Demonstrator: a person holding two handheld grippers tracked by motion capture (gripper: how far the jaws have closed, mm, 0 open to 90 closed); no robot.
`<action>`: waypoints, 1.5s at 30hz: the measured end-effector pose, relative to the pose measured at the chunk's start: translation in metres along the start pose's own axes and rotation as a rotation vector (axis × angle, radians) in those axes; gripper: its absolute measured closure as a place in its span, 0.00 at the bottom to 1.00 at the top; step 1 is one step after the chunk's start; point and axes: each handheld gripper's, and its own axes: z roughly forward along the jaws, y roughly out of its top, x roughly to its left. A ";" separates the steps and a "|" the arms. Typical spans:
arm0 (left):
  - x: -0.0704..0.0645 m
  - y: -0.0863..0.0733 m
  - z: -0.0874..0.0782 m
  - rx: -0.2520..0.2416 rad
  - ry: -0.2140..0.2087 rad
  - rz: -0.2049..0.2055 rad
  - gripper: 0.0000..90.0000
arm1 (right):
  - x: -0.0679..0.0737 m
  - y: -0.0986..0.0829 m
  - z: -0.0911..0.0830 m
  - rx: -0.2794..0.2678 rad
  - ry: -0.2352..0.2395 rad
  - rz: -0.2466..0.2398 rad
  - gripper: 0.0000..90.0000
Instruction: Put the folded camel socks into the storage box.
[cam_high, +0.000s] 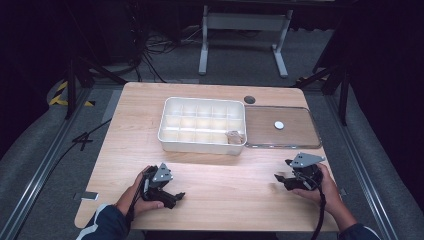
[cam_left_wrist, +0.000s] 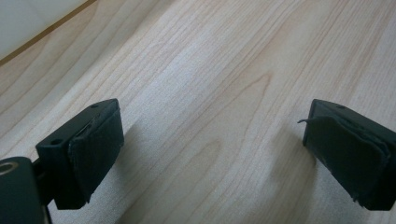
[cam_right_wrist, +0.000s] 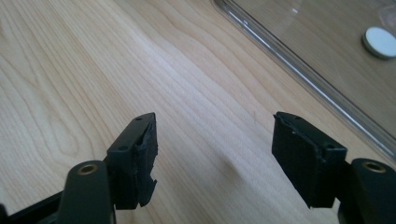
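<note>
pale wood table (cam_high: 210, 175) on a dark grey floor, cables and a white stand frame behind. nearest things to the claws: a white compartment box (cam_high: 202, 125) sits mid-table, with a small brownish item (cam_high: 233, 136) in its near right cell, and touching the box's right side lies a clear flat lid (cam_high: 282, 127) with a small white disc (cam_high: 279, 125) on it. left claw (cam_high: 172, 197) rests low at the near left edge, jaws wide apart, nothing between them, just bare wood. right claw (cam_high: 280, 177) sits near right, also spread wide and empty, aimed toward the lid's near edge (cam_right_wrist: 299, 70), disc (cam_right_wrist: 380, 42) beyond. risks, judged: lid is thin and lies flat, so a claw may slip off its rim or push it into the box; the disc looks loose and could slide off if the lid tilts; brownish item is tucked in a tight cell, so wide jaws could catch the dividers.
</note>
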 end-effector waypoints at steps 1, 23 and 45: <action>0.000 0.000 0.000 -0.001 -0.004 -0.008 0.06 | 0.000 -0.002 0.000 0.006 -0.006 0.007 0.36; 0.000 0.000 0.001 0.000 -0.006 -0.009 0.06 | -0.009 -0.051 -0.004 -0.089 0.057 0.179 0.28; 0.000 0.001 0.001 0.008 0.000 -0.009 0.05 | -0.009 -0.052 -0.004 -0.086 0.050 0.185 0.27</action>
